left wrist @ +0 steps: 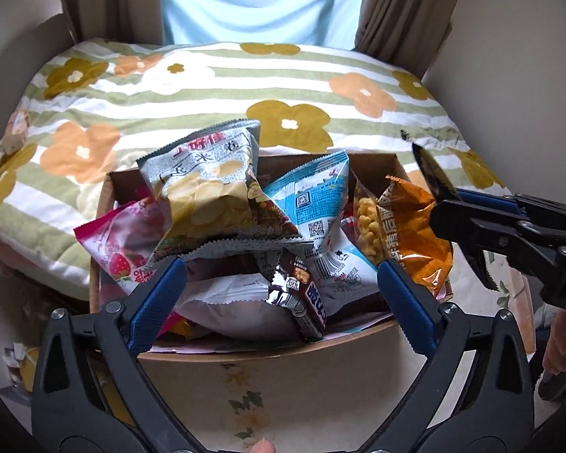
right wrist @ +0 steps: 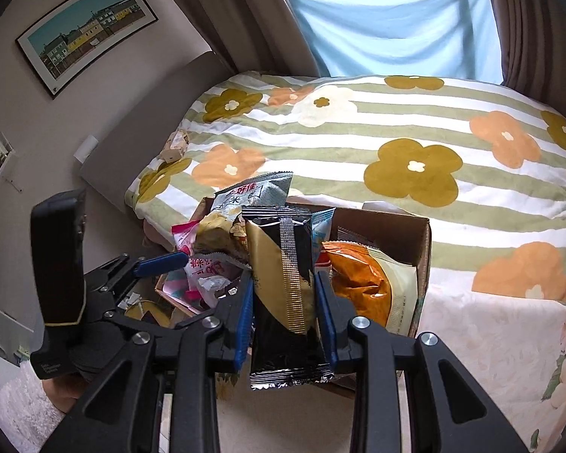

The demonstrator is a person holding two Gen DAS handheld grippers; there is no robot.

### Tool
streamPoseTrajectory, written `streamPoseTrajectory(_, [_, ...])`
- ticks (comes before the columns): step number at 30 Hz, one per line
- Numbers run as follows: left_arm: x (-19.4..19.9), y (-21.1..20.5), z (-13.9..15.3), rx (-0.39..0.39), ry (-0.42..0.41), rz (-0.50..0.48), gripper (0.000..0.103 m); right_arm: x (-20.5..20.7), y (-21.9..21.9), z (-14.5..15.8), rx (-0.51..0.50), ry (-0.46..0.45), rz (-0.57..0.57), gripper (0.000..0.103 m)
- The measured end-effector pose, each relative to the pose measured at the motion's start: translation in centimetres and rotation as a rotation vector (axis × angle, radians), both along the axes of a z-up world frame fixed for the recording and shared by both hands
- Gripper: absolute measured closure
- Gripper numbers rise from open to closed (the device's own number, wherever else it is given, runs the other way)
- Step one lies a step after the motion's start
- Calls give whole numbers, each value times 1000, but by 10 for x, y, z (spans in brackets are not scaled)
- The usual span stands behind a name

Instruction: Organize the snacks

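Black-gold snack packet apparently clamped.

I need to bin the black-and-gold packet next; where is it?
The black-and-gold packet is clamped upright in the right gripper, at the right side of the box, next to the orange bag.

A bed with a flowered, green-striped blanket fills the upper frame; a small beige object lies at its left edge.
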State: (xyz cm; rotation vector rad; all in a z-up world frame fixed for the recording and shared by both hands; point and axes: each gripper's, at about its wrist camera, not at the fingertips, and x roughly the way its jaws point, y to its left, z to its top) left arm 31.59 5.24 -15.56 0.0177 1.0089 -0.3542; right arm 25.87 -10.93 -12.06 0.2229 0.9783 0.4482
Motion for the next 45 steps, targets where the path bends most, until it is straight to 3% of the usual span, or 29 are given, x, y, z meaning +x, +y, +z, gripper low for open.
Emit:
streamPoseTrajectory(12, [-18,8,-12,68,30,-11,2,22,21,-2,-39,37,8,75])
streamPoseTrajectory(20, [-29,17,-15,55,44,5,2,53,38,-13,-43,115,-2,74])
streamPoseTrajectory(22, [-33,19,-16,56,47,11,2,58,40,-17,-47,120,-10,69])
streamPoseTrajectory(24, [-36,21,-18,58,56,19,2,56,38,-16,-50,94,-34,27])
streamPoseTrajectory(26, [-41,23,-19,59,58,27,2,47,33,-11,-27,71,-53,14])
streamPoseTrajectory(32, [-59,23,-16,65,55,64,2,23,23,3,-93,30,-96,12])
streamPoseTrajectory(37, [-80,21,-4,67,34,109,2,3,18,9,-48,29,-65,12])
streamPoseTrajectory(45, [-130,6,29,88,-24,160,2,-63,-8,42,-20,-62,-44,12])
